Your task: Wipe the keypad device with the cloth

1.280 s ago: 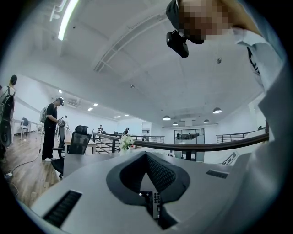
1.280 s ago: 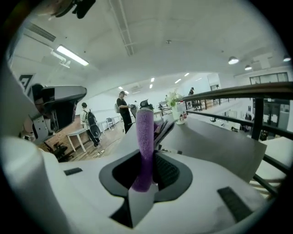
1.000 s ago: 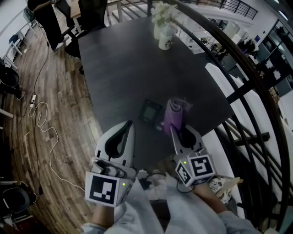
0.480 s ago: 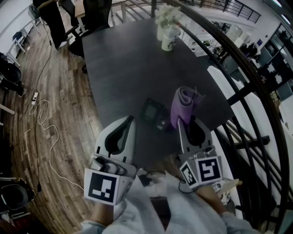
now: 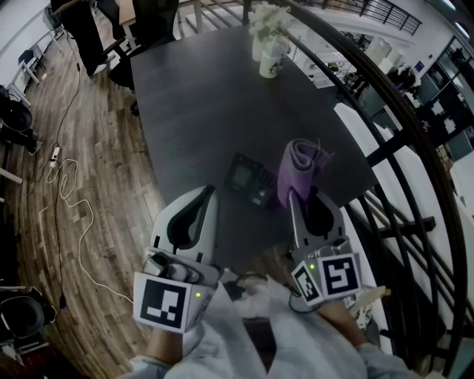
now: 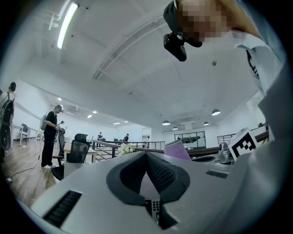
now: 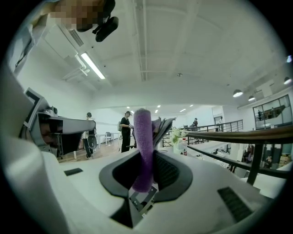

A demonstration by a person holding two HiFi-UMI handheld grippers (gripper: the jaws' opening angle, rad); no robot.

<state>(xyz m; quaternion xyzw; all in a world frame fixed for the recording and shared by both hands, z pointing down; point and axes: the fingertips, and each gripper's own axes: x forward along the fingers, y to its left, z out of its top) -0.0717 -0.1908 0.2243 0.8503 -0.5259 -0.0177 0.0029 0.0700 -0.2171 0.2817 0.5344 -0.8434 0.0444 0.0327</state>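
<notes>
Keypad device (image 5: 248,178) is noted lying on the desk (image 5: 207,104), and is judged not yet wiped. The left hand-held gripper (image 5: 206,194) is held closed and empty nearby. The purple cloth (image 5: 298,166) is pinched in the right hand-held gripper (image 5: 305,203), just beside the device. At the desk's far end a cup (image 5: 270,63) is seen, and its contents cannot be told.

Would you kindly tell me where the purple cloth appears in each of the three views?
Head view: the cloth is right of centre, sticking up from the right gripper.
Left gripper view: the cloth is right of centre, just above the jaws.
Right gripper view: the cloth is at centre, clamped between the jaws.
Shared landmark: the flowers at the table's far end.
</notes>
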